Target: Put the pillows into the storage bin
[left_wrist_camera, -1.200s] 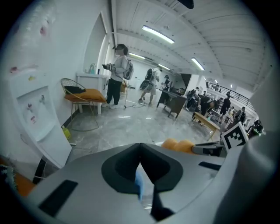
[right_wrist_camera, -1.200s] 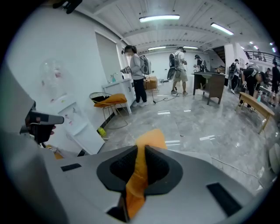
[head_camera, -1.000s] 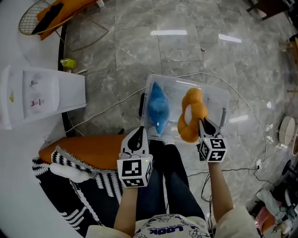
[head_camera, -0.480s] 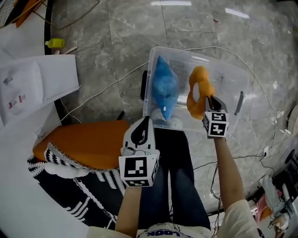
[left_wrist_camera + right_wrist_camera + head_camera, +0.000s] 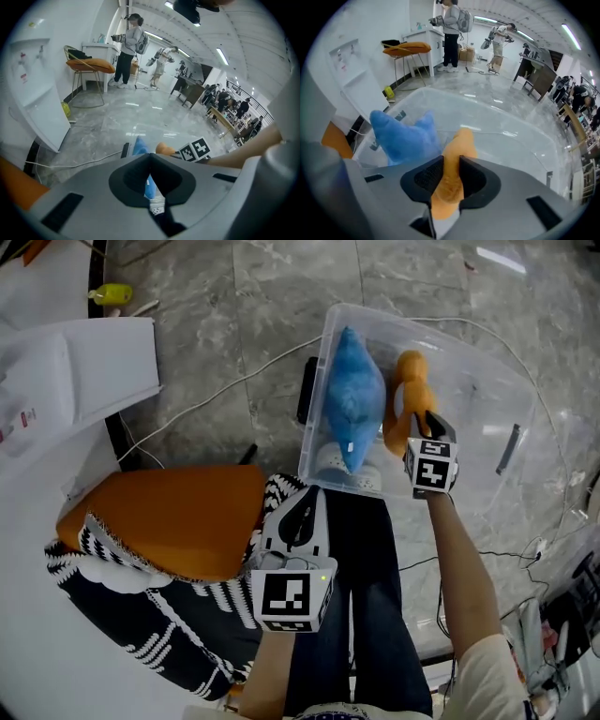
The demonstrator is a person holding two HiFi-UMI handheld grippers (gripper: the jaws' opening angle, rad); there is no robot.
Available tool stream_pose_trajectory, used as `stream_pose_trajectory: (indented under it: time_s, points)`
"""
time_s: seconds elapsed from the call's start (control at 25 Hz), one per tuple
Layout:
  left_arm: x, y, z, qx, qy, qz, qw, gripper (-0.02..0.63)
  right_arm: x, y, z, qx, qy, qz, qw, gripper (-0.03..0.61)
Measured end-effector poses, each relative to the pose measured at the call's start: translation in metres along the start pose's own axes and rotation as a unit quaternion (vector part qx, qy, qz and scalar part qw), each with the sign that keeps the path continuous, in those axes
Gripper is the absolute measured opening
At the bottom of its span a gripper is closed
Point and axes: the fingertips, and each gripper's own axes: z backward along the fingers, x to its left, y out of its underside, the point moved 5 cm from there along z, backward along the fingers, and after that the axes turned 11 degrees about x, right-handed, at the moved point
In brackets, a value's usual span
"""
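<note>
The right gripper (image 5: pixel 451 160) held an orange pillow (image 5: pixel 458 140) between its jaws, both pads touching it; the jaws had just been opening. The pillow hung inside a clear storage bin (image 5: pixel 525 140), just beside a blue pillow (image 5: pixel 405 136) on its left. A chair (image 5: pixel 407 48) stood beyond on the floor.
</note>
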Motion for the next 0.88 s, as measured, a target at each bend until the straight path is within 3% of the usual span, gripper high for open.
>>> stream_pose_trajectory:
  time_s: [0.08, 0.16, 0.4, 0.6, 0.88]
  points:
    - [0.003, 0.001, 0.000, 0.000, -0.008, 0.008, 0.9999, 0.012, 0.014, -0.010, 0.001, -0.018, -0.032, -0.004, 0.999, 0.135]
    - [0.006, 0.003, 0.003, -0.004, -0.018, 0.019, 0.9997, 0.012, 0.026, -0.016, 0.005, -0.033, -0.059, -0.006, 0.998, 0.209]
    - [0.008, 0.002, 0.029, -0.035, -0.032, 0.030, 0.9985, 0.012, 0.043, -0.024, 0.060, -0.087, -0.086, -0.009, 0.992, 0.206]
    - [-0.006, -0.019, 0.077, -0.079, -0.054, 0.043, 0.9945, 0.012, 0.042, -0.046, 0.165, -0.169, -0.080, 0.053, 0.981, 0.204]
    - [-0.019, -0.038, 0.185, -0.170, -0.103, 0.084, 0.9764, 0.012, 0.056, -0.072, 0.327, -0.275, -0.110, 0.077, 0.952, 0.211]
